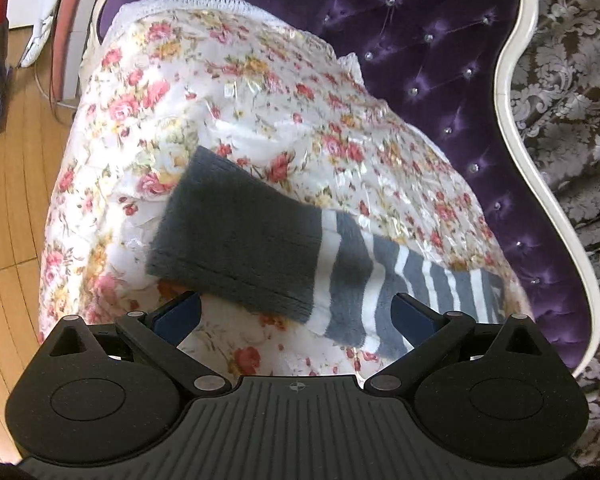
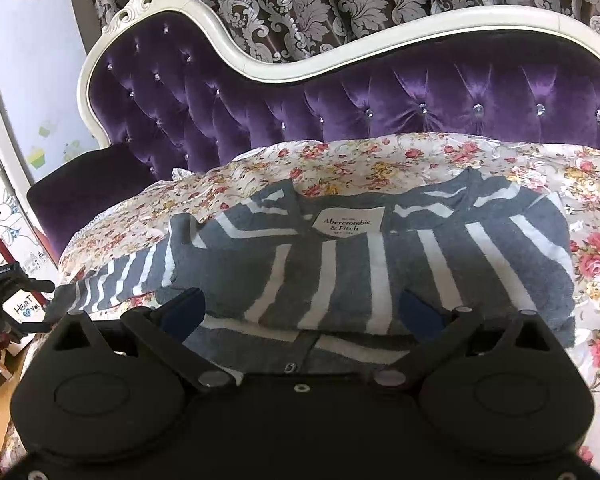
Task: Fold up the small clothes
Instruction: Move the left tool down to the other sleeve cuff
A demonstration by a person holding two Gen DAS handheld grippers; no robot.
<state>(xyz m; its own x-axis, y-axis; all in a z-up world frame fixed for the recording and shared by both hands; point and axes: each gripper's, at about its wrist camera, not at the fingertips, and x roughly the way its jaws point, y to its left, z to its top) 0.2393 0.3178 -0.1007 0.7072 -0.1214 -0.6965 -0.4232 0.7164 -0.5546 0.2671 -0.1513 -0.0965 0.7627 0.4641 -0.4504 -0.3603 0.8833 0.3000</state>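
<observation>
Our left gripper (image 1: 296,312) hangs with its jaws spread wide and nothing between them, just above the near edge of the flowered cover (image 1: 236,92). Going from left to right in its view, we see the wood floor (image 1: 12,184), then the cover with clear plastic crinkled over it, then one sleeve (image 1: 340,264) of the sweater lying across the cover, its plain dark grey cuff (image 1: 240,240) at the left end and the grey and white stripes running off to the right. Beyond it rises the purple buttoned sofa back (image 1: 460,60) with its white frame.

Our right gripper (image 2: 303,312) is likewise spread and grasps nothing (its blue pads sit just over the cloth; we cannot tell whether they touch it). In its view the striped sleeve trails out at the left, and the sweater (image 2: 380,272) lies flat on the cover in the middle, neck toward the sofa back, with a white label (image 2: 349,220) reading "Abercrombie & Fitch" showing at the collar. The nearest part of the sweater appears folded over itself. Behind the sofa hangs a brown patterned curtain (image 2: 300,0).
</observation>
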